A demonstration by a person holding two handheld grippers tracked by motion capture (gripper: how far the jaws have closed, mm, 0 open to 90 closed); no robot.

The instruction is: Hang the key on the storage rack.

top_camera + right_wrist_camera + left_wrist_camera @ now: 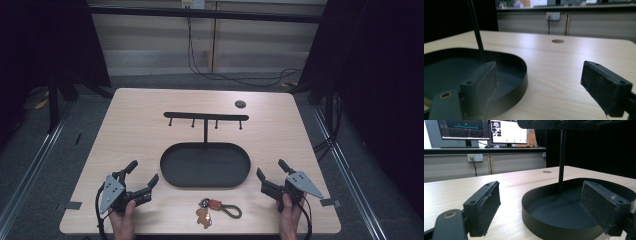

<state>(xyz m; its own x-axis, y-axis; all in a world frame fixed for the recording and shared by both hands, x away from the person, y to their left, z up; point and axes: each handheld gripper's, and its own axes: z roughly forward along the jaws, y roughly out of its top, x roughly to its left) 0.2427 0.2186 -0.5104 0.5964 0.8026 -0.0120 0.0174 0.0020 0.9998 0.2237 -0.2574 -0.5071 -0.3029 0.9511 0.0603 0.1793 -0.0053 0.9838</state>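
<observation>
Seen from above, two hand-held tools rest low near the front edge of a pale wooden desk [135, 107], one either side of the middle. The left tool [145, 173] has its two black jaws spread wide apart with nothing between them, aimed toward one o'clock at the stand; the left hand [122, 220] grips it from beneath. The right tool [271, 171] likewise has its jaws wide apart and empty, aimed toward eleven o'clock, held by the right hand [289, 220]. Both look parked, angled inward and ready rather than working. Between them, at six o'clock on the desk and nearest the person, lies a keyring [216, 208] with a red clip, an olive cord loop and a small brown charm, flat and untouched, within easy reach of either tool. Just beyond it, at the centre, stands a black oval tray [205, 182] with a thin post rising to a crossbar of four pegs [205, 116], likely the place where such a keyring would hang. A small round hole [240, 104] sits at one o'clock.
</observation>
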